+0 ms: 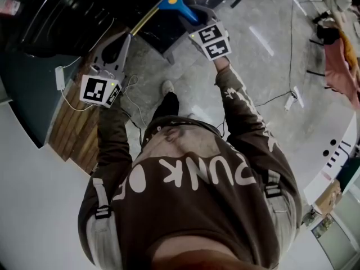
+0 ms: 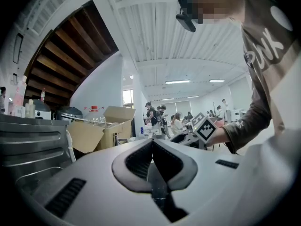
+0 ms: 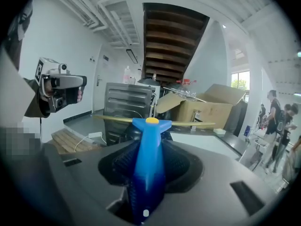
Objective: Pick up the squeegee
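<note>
Two tongs were held up in front of the person. R tongs (image 3: 149, 149) were clamped on the blue handle of the squeegee (image 3: 148, 182). It stuck straight out from btwn the pads, in the air. Its thin yellowish blade (image 3: 193, 123) lay crosswise at the far end. A grey metal cabinet (image 3: 126, 101) & an open cardboard box (image 3: 211, 109) stood beyond. L tongs (image 2: 151, 145) were closed tight, pads meeting, nothing btwn them. They sat left of the squeegee & apart from it.
</note>
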